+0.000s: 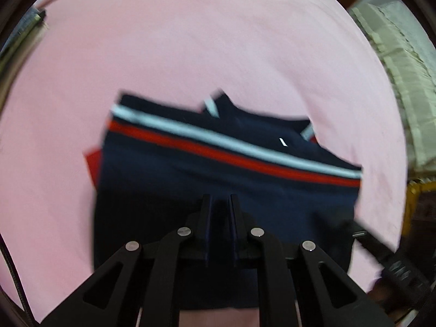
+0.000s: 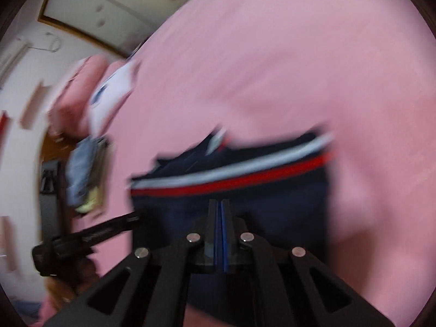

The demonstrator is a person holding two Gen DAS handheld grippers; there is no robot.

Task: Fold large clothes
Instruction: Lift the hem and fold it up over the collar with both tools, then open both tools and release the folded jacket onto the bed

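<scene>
Navy garment (image 1: 223, 179) with a white and a red stripe lay on the pink sheet (image 1: 190, 41), directly ahead of both grippers and already brought to a compact rectangle. The left gripper (image 1: 220, 204) had its jaws narrow, with dark cloth showing in the gap, so it seemed to pinch the near edge, though I could not tell this surely. The right gripper (image 2: 220, 207) had its jaws pressed together over the near edge; whether it held cloth was unclear in the blur. Judging from this, most folds were done; perhaps one last fold remained.
</scene>
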